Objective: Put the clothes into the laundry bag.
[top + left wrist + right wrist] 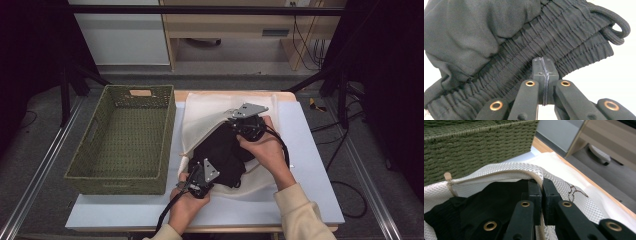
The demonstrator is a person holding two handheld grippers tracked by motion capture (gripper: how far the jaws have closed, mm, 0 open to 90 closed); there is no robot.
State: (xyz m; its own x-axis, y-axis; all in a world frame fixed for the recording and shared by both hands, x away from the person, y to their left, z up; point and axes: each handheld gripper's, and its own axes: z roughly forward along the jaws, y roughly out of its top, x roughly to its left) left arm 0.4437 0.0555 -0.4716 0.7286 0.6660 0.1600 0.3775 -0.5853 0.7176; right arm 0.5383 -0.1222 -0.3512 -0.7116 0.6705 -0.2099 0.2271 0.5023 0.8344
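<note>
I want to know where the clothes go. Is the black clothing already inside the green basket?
No, the black clothing lies on the white mesh bag beside the green basket, which has nothing in it.

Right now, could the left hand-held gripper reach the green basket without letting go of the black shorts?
Probably yes: the left hand-held gripper is shut on the black shorts, the green basket stands close beside it, and nothing lies between them.
</note>
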